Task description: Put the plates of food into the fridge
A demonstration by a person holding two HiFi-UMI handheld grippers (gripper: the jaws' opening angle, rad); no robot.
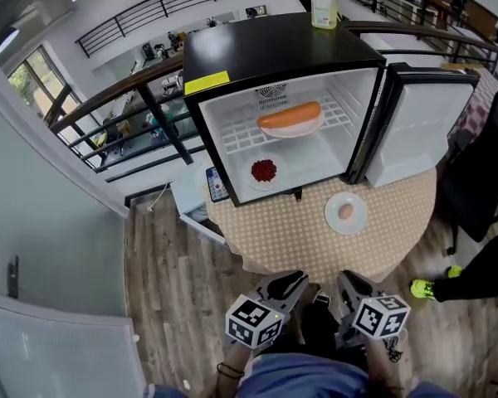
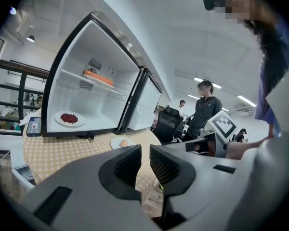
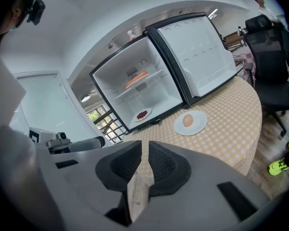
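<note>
A white plate with an egg (image 1: 346, 213) (image 2: 121, 142) (image 3: 189, 122) sits on the checked round table (image 1: 299, 239) in front of the open black mini fridge (image 1: 274, 48). Inside, a plate with a long orange sausage (image 1: 290, 119) (image 3: 136, 79) rests on the wire shelf. A plate of red food (image 1: 264, 172) (image 2: 69, 119) lies on the fridge floor. My left gripper (image 1: 290, 282) (image 2: 145, 160) and right gripper (image 1: 353, 282) (image 3: 145, 158) hover side by side off the table's near edge. Both are shut and hold nothing.
The fridge door (image 1: 419, 127) stands swung open to the right. A phone (image 1: 217, 184) lies on the table left of the fridge, and a bottle (image 1: 324, 0) stands on top of it. A black chair (image 3: 269, 57) and a person (image 2: 206, 109) are at the right.
</note>
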